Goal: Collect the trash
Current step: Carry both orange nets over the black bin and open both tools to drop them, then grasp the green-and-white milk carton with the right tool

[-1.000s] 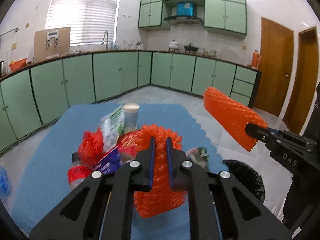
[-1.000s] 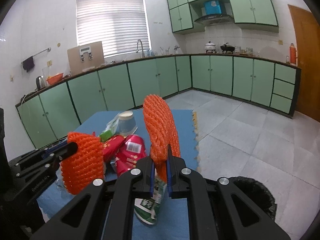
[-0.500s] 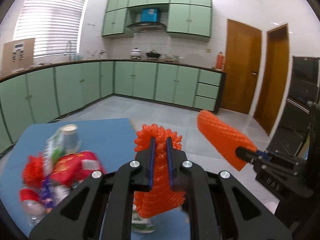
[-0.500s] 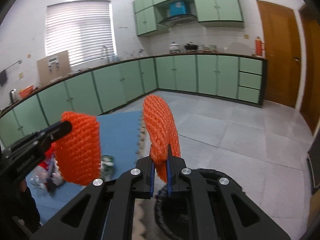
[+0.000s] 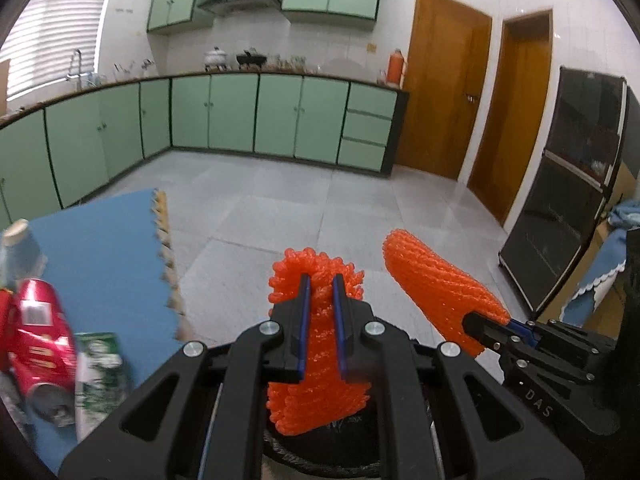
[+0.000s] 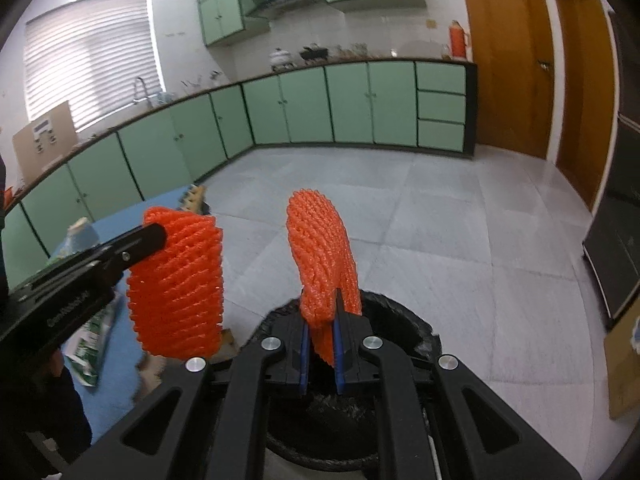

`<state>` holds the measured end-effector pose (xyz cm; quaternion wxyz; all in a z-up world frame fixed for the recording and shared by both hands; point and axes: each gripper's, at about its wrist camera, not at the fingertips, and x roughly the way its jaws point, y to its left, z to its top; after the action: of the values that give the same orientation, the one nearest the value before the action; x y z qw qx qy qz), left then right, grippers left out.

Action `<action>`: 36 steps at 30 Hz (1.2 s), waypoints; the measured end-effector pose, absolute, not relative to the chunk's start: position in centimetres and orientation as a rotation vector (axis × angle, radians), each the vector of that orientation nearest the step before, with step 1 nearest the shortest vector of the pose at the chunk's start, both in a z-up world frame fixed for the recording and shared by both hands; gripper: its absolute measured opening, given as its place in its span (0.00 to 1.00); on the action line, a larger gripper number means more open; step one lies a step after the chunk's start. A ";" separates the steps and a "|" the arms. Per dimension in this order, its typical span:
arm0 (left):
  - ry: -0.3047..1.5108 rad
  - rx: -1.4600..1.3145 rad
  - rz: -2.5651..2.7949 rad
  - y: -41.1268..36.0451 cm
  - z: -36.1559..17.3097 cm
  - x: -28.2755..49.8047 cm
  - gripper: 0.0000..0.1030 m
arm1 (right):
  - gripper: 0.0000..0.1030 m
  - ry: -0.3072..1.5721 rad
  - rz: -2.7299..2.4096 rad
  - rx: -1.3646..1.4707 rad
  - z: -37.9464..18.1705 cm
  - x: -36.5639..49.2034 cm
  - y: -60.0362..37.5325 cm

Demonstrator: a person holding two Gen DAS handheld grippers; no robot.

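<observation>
Spanning grey tiled floor [image 6: 440,220] — green cabinets [image 6: 348,100] behind, blue mat [image 5: 100,248] left.

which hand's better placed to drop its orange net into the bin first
Probably the right. Its tongs hold an orange foam net directly above the black-lined bin. The left tongs grip their own net with the bin rim barely showing beneath, so alignment there is harder to judge.

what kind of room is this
Most likely a home kitchen: green base cabinets run under a long countertop, a sink faucet stands by the window, and a range hood hangs over pots. Both grippers hold orange foam nets above a black-lined trash bin.
</observation>
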<state>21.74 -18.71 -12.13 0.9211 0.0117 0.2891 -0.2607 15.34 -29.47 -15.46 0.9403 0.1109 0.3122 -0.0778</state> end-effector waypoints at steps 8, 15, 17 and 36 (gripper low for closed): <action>0.712 0.044 -0.577 -21.5 -15.4 24.5 0.18 | 0.18 0.719 -0.202 0.259 -18.1 16.5 -31.9; 0.723 0.041 -0.583 -21.5 -15.7 24.3 0.43 | 0.47 0.721 -0.243 0.248 -18.2 16.5 -31.8; 0.723 0.027 -0.577 -21.0 -15.4 24.3 0.44 | 0.49 0.720 -0.249 0.254 -18.0 16.5 -31.9; 0.498 0.020 -0.209 -4.9 -7.1 17.9 0.78 | 0.94 0.488 -0.047 0.212 -10.6 15.4 -20.9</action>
<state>17.89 -4.86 -7.14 0.9638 0.0097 0.2458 -0.1032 15.40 -20.88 -10.58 0.9646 0.1049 0.2409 -0.0231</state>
